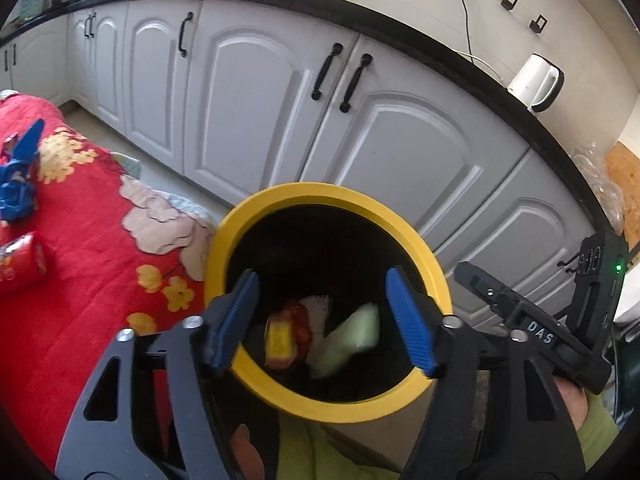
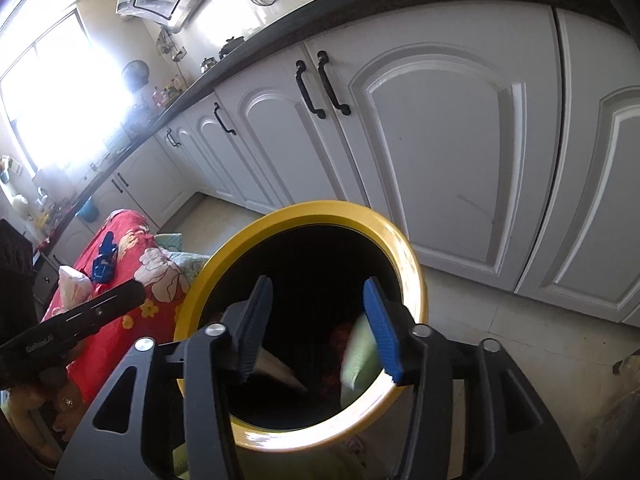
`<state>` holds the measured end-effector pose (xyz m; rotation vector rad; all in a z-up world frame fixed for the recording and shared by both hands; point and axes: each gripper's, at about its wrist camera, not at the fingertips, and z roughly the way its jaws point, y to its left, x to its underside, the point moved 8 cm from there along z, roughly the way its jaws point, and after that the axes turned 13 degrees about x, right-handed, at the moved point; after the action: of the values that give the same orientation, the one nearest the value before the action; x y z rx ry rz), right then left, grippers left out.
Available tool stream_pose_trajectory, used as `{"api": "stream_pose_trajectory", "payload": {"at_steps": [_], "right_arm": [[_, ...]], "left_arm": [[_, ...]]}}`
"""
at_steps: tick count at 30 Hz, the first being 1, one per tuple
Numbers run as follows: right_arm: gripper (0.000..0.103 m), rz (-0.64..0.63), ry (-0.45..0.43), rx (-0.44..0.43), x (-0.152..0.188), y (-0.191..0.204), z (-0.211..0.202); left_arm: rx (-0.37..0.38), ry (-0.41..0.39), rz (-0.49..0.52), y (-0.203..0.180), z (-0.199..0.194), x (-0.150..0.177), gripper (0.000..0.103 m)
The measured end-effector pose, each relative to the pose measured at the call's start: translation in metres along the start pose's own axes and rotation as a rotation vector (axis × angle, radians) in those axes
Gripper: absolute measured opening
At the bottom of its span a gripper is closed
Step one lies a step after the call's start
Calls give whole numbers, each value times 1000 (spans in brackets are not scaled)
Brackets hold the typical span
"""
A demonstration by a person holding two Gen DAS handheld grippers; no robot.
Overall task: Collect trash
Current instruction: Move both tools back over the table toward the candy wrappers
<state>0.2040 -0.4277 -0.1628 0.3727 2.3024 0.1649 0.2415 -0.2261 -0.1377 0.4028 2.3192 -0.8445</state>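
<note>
A black bin with a yellow rim (image 1: 320,192) stands on the floor in front of white cabinets. My left gripper (image 1: 322,272) hangs open over its mouth, blue pads wide apart with nothing pressed between them. Down inside lie a red and yellow wrapper (image 1: 286,332), a white tissue (image 1: 318,308) and a blurred pale green piece (image 1: 356,336). In the right wrist view my right gripper (image 2: 318,281) is also open above the bin's rim (image 2: 304,210). The blurred pale green piece (image 2: 360,360) shows just below its right pad, beside a white scrap (image 2: 280,368).
A red floral cloth (image 1: 80,240) covers a surface left of the bin, with a blue item (image 1: 20,176), a red packet (image 1: 20,264) and a white bag (image 2: 74,284) on it. White cabinet doors (image 1: 400,140) stand close behind. A white kettle (image 1: 536,80) sits on the dark counter.
</note>
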Motion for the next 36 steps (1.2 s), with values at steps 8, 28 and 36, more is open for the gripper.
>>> {"api": "stream_pose_trajectory", "payload": {"at_steps": [8,28,36], "right_arm": [[59,-21,-37,-8,-5,11,-13],[70,-135,-131,-89,-10,80,-59],[73,-193,-148,-131,-3,114,-75]], "left_arm": [[-66,-56,3,7,-33,-4,92],[-184,-234,24,19,-126,-23,92],[-219,-278,16,30,-156,-22,92]]}}
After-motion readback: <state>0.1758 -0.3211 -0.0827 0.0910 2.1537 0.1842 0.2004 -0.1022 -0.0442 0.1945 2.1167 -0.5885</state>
